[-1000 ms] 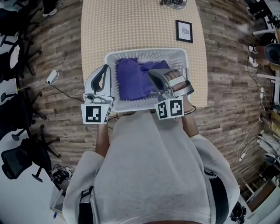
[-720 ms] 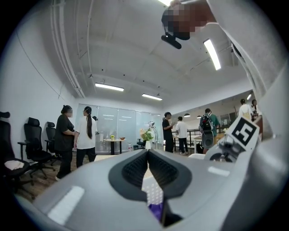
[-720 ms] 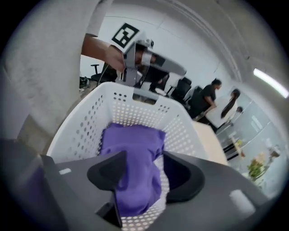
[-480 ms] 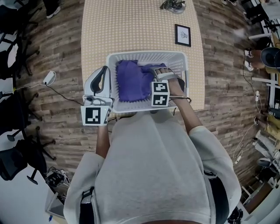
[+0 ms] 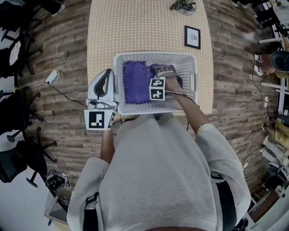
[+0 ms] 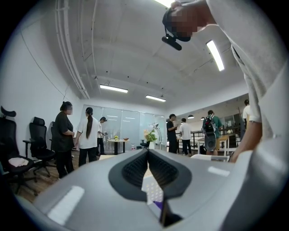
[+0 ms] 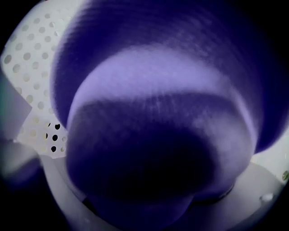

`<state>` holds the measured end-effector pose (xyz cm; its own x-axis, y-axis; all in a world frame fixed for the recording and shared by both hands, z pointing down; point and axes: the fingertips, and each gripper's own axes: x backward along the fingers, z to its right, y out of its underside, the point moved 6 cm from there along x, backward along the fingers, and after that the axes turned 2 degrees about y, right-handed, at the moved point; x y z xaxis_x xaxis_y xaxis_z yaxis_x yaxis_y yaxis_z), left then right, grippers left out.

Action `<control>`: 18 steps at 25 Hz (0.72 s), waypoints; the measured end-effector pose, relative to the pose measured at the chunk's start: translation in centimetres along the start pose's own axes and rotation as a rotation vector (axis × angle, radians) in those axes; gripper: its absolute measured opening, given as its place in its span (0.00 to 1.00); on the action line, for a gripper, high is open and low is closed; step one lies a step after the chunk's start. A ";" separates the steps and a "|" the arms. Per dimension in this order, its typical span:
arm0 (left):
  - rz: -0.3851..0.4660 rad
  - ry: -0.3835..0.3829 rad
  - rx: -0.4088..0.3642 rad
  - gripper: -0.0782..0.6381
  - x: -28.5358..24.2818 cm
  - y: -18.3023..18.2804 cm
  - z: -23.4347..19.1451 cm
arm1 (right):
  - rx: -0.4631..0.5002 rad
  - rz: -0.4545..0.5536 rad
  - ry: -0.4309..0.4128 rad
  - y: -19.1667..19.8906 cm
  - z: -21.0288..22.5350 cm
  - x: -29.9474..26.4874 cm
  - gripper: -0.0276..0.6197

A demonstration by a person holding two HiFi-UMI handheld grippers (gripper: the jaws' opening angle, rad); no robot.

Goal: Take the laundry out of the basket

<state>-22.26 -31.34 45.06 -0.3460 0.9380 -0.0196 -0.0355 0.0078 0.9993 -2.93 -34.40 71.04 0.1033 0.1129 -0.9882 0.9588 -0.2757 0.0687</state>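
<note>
A white perforated laundry basket [image 5: 153, 56] stands at the near end of the table, with purple laundry [image 5: 135, 83] heaped inside. My right gripper [image 5: 161, 77] points straight down into the basket, over the right side of the heap. Its jaws have just been opening, and in the right gripper view the purple cloth [image 7: 153, 113] fills the space between them, with the basket wall [image 7: 27, 54] at the left. No pad visibly presses on the cloth. My left gripper [image 5: 108, 72] hovers level outside the basket's left wall, its jaws [image 6: 147, 152] shut and empty.
The long speckled table [image 5: 135, 27] carries a small framed picture [image 5: 192, 37] and a dark object [image 5: 183, 5] at its far end. Office chairs [image 5: 18, 113] and a cabled white device [image 5: 52, 76] are on the wooden floor at left. Several people [image 6: 67, 135] stand across the room.
My right gripper has tipped from slanted to straight down and sunk into the basket onto the purple laundry. My left gripper has stayed beside the basket.
</note>
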 end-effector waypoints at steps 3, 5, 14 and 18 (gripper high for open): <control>0.001 0.000 0.004 0.12 0.2 0.0 0.0 | 0.010 0.001 0.014 -0.3 -0.3 0.5 0.92; 0.006 -0.004 0.008 0.12 0.3 0.0 0.1 | 0.009 0.006 0.010 -0.4 -1.0 1.3 0.69; 0.029 -0.015 0.005 0.12 1.2 -0.7 0.5 | -0.071 0.068 0.099 -0.2 -2.3 2.7 0.48; 0.039 -0.016 -0.006 0.12 1.8 -1.1 0.2 | -0.160 0.121 0.193 0.0 -1.9 4.9 0.45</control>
<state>-22.64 -29.57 43.96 -0.3325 0.9429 0.0203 -0.0277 -0.0312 0.9991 -1.91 -32.04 66.48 0.2536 0.2718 -0.9283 0.9643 -0.1461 0.2207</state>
